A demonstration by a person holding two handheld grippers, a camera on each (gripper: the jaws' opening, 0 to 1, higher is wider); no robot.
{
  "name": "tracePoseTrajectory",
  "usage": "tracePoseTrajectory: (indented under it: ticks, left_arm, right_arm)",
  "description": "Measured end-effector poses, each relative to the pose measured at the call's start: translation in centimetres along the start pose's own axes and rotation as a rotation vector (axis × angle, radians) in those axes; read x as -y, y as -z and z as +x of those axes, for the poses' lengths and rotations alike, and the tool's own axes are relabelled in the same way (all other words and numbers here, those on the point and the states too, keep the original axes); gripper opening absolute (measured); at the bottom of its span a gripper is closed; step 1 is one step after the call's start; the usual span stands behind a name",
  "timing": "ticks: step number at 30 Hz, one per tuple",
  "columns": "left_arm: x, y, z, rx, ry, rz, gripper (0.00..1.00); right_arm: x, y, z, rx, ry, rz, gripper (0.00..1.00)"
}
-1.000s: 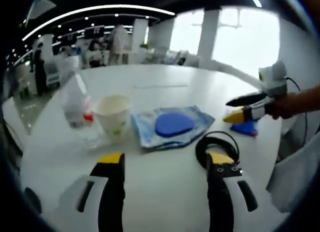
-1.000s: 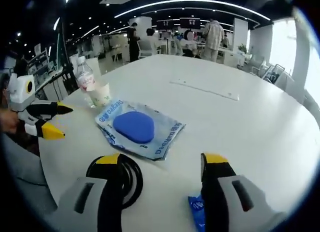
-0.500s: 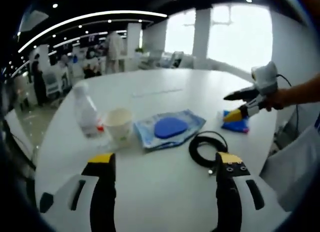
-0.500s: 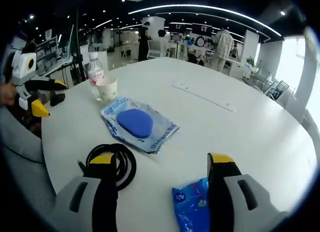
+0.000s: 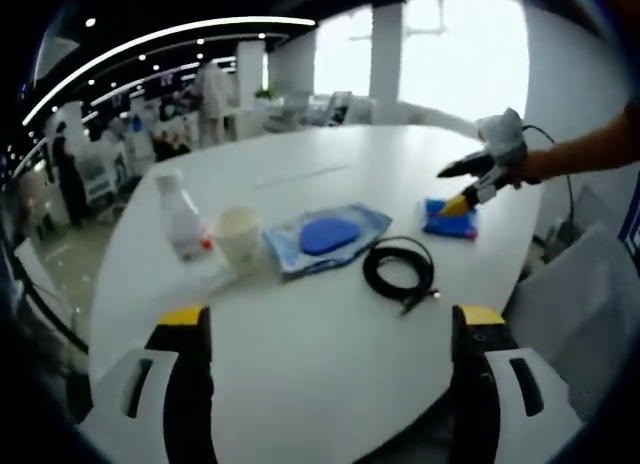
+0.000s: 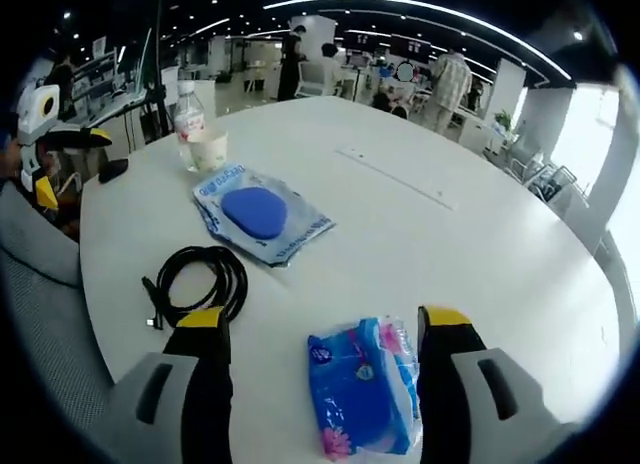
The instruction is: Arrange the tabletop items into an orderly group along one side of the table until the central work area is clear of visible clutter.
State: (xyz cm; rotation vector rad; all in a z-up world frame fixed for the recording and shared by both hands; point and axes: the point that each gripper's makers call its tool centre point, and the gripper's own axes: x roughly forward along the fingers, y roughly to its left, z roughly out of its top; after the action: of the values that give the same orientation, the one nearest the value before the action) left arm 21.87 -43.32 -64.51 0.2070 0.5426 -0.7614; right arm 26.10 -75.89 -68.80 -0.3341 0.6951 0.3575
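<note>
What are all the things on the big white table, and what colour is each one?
Water bottle: one, clear with a red label, at the table edge beside the cup.
Paper cup: one, white, next to the bottle.
Pouch: one, clear and blue with a blue oval inside, between the cup and the cable.
Cable: one, black, coiled, near the table edge.
Tissue pack: one, blue, between the right gripper's jaws.
Table: one, white, round.
Left gripper: yellow-tipped, open.
Right gripper: yellow-tipped, open.
</note>
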Motion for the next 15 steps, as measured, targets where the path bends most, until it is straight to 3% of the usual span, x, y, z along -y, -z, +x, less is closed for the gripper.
tracePoseTrajectory:
  ticks: [4,8,15]
  left_arm:
    - [0.7,0.7,-1.0,-0.008,0.031,-0.024,1.00]
    - [0.3,1.1,-1.5,-0.016,0.014,-0.052,1.00]
    - [0.9,0.6,-2.7,0.002,0.005,-0.082,1.00]
  right_arm:
    - [0.8,0.6,-0.5,-0.009,0.011,0.012,0.76]
    - [1.0,1.3,-0.6,-0.028,0.009,0.011,0.76]
    - [1.4,2.7,-0.5,-0.071,0.002,-0.034,0.76]
